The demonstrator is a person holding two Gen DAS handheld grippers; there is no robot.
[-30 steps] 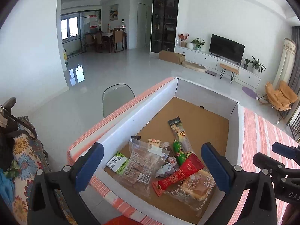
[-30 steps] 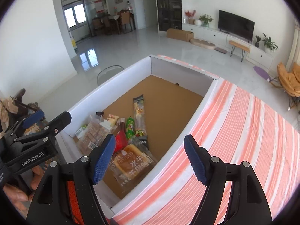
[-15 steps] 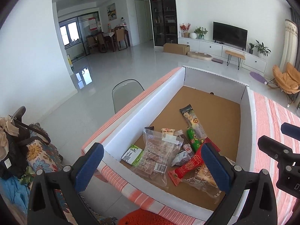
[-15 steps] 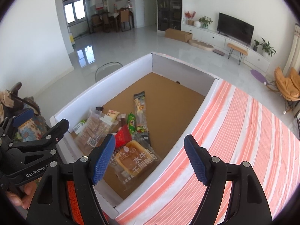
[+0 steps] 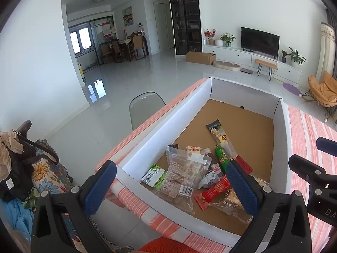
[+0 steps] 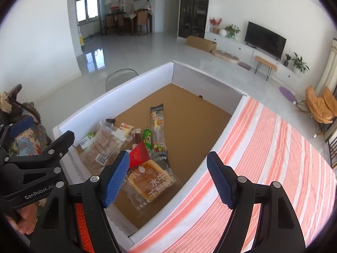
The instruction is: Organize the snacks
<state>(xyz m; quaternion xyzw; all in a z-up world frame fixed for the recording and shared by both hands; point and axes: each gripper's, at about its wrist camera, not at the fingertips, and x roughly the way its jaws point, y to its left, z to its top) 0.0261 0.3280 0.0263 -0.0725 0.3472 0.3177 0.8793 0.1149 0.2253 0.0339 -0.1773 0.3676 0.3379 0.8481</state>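
Note:
A white-walled cardboard box (image 5: pixel 164 130) (image 6: pixel 219 139) holds several snacks at its near end: a clear pack of brown biscuits (image 5: pixel 181 175) (image 6: pixel 101 147), a red wrapper (image 5: pixel 212 191) (image 6: pixel 139 155), a bread pack (image 6: pixel 151 181), a long brown stick pack (image 5: pixel 221 137) (image 6: pixel 158 122) and a small green pack (image 5: pixel 153 175). My left gripper (image 5: pixel 170 187) is open and empty above the box's near edge. My right gripper (image 6: pixel 168 179) is open and empty above the box's near right wall.
The box sits on a table with an orange-striped cloth (image 6: pixel 273 158). A grey chair (image 5: pixel 145 105) stands by the table's far side. Bags and a floral cloth (image 5: pixel 27 168) lie at the left. The living room floor lies beyond.
Both grippers have drawn back and up from the box, so more of the box and room shows. The snacks have not moved. Both stay open.

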